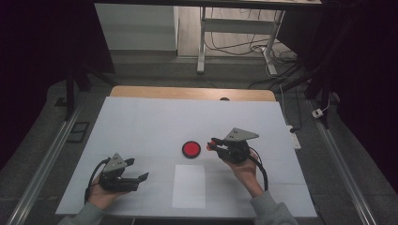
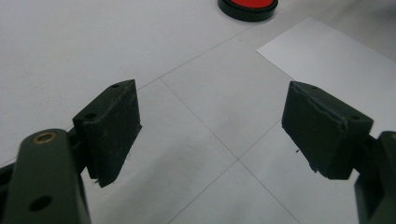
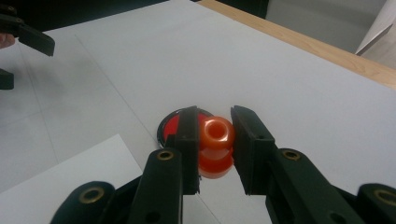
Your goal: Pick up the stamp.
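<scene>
I see the table point(image 1: 141, 122) covered in white sheeting with faint grid seams, a strip of bare wood showing along its far edge at twelve o'clock. Beyond it lies a grey floor with a white frame's legs point(image 1: 202, 51) and loose cables point(image 1: 281, 70) toward one o'clock; dark curtains close off both sides, and metal rails run along the floor left and right.

At about seven o'clock my left tool point(image 1: 138, 171) sits low over the table in a hand, its jaws wide apart with nothing between them; in the left gripper view its pads point(image 2: 112, 126) frame bare grid lines. Just right of it, at six o'clock, a white sheet of paper point(image 1: 188, 186) lies flat. Above the paper, near the centre, rests a red disc with a black rim point(image 1: 191, 149).

Just right of the disc, at about three o'clock from it, my right tool point(image 1: 212, 144) is clamped on an orange spool-shaped piece point(image 3: 216, 144), held off the table. In the right gripper view the piece stands between the pads, its hollow end up, with the disc point(image 3: 173, 125) partly hidden behind the jaws. Nothing lies between the piece and the disc.
</scene>
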`<state>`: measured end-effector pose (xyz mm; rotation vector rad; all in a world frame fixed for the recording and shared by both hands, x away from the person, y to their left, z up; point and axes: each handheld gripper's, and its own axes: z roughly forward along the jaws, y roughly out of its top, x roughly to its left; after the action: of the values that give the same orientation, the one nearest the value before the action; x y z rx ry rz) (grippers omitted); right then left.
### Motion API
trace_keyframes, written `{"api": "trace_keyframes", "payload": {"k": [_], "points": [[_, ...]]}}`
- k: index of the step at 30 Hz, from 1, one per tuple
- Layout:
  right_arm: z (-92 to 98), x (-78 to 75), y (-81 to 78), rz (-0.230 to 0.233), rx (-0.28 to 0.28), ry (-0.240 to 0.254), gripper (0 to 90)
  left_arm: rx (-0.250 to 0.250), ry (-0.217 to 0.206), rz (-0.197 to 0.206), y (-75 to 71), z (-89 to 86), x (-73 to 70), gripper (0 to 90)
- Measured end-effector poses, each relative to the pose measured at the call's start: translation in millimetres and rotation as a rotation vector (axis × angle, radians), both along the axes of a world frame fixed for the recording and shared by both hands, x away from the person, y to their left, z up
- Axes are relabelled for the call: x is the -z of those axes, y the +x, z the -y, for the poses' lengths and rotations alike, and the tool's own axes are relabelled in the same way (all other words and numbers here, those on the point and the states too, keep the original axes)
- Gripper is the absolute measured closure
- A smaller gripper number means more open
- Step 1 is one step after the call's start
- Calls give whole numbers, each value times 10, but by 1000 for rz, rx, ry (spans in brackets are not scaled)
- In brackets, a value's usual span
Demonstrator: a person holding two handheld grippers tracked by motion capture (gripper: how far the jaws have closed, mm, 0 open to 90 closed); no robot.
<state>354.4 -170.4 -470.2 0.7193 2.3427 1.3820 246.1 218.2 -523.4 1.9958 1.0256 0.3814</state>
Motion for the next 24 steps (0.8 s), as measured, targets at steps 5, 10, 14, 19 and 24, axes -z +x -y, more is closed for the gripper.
{"api": "trace_keyframes", "payload": {"k": [5, 10, 14, 19, 24], "points": [[-29, 6, -20, -4, -12, 0, 718, 0, 2, 1, 0, 2, 3, 199], [-48, 6, -31, 1, -23, -4, 718, -2, 2, 1, 2, -1, 3, 199], [-66, 4, -47, 0, -27, -7, 718, -1, 3, 1, 1, 2, 3, 199], [-101, 9, -68, -2, -45, -2, 718, -4, 5, 1, 2, 4, 5, 200], [-133, 19, -88, -9, -57, -10, 718, -4, 6, 1, 1, 5, 6, 200]]}}
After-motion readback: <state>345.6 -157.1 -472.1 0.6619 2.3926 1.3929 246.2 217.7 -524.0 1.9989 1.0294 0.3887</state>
